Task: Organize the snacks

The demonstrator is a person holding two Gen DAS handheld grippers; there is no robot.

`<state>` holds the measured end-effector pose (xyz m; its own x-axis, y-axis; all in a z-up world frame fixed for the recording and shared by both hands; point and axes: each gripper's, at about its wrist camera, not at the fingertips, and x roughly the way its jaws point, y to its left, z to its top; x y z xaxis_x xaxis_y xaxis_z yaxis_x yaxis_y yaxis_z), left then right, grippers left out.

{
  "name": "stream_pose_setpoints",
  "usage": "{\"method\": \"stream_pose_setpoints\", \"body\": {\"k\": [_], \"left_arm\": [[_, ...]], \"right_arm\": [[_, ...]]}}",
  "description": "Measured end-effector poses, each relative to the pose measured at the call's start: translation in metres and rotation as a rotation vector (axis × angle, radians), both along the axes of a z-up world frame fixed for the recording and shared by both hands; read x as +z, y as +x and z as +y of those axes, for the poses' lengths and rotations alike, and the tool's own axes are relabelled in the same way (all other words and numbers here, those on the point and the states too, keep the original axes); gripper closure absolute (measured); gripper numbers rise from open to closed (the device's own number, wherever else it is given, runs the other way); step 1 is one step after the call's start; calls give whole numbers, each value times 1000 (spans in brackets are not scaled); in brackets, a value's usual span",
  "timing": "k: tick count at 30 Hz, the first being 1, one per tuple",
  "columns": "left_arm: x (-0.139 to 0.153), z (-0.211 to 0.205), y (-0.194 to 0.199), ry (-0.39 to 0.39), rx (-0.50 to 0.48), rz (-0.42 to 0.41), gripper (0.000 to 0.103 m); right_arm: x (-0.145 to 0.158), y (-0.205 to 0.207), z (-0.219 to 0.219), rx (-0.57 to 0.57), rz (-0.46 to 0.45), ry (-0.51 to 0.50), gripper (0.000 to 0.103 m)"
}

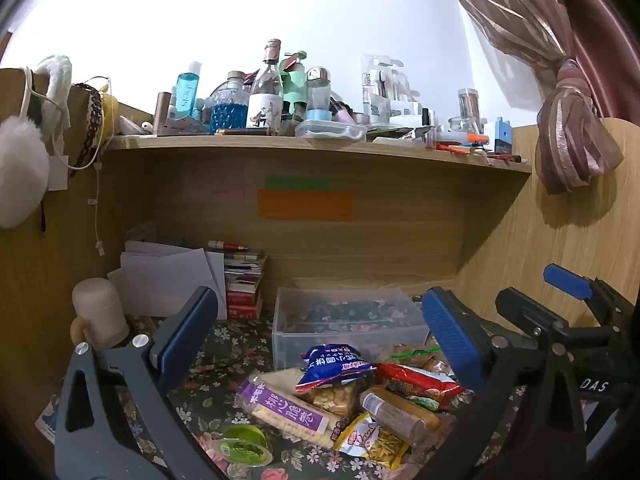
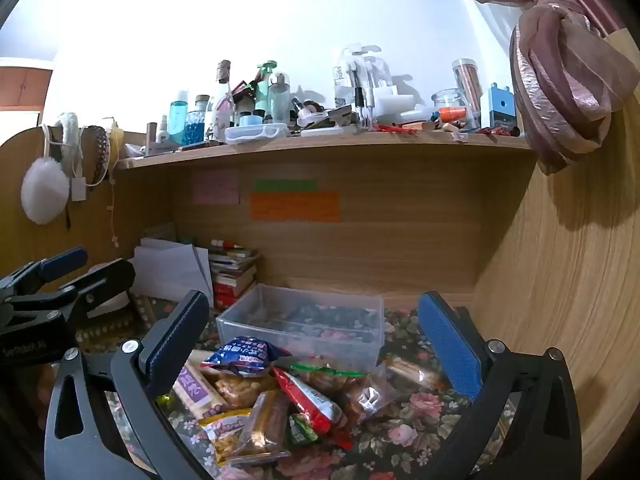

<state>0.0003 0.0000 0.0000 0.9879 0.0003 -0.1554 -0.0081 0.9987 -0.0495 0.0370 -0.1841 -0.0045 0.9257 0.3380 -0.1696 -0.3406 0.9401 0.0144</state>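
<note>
A heap of snack packets lies on the floral cloth in front of a clear plastic box (image 1: 348,326) (image 2: 304,320). On top sits a blue bag (image 1: 334,368) (image 2: 244,356). Beside it are a purple-labelled biscuit pack (image 1: 286,412) (image 2: 192,390), a red packet (image 1: 416,384) (image 2: 310,398) and a yellow packet (image 1: 370,438) (image 2: 224,432). My left gripper (image 1: 320,340) hovers open above the heap with nothing between its fingers. My right gripper (image 2: 316,340) is open too, over the heap and the box's near wall. Each gripper shows at the edge of the other's view: the right (image 1: 560,300), the left (image 2: 68,276).
A green tape roll (image 1: 244,444) lies near the heap's left. A beige mug (image 1: 100,312), white papers (image 1: 168,276) and stacked books (image 1: 244,280) fill the back left. A cluttered shelf (image 1: 312,144) of bottles runs overhead. A wooden side panel (image 2: 560,300) bounds the right.
</note>
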Motion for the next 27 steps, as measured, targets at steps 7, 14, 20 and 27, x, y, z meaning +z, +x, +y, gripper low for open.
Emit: {"method": "stream_pose_setpoints", "body": {"k": [7,14,20,27], "left_arm": [[-1,-1,0,1,-10,8,0],[-4,1,7,-15,-14,25,0],[-6,0,9,-8,-20,29,0],[-7,2,15,-5,-17,33,0]], "right_arm": [[-1,0,-2,-8,6,-2,0],[-3,2,-4,-10,4,1,0],[-2,1,-4,-5,3,1,0],[1,3,-5,-8,6,8,0]]}}
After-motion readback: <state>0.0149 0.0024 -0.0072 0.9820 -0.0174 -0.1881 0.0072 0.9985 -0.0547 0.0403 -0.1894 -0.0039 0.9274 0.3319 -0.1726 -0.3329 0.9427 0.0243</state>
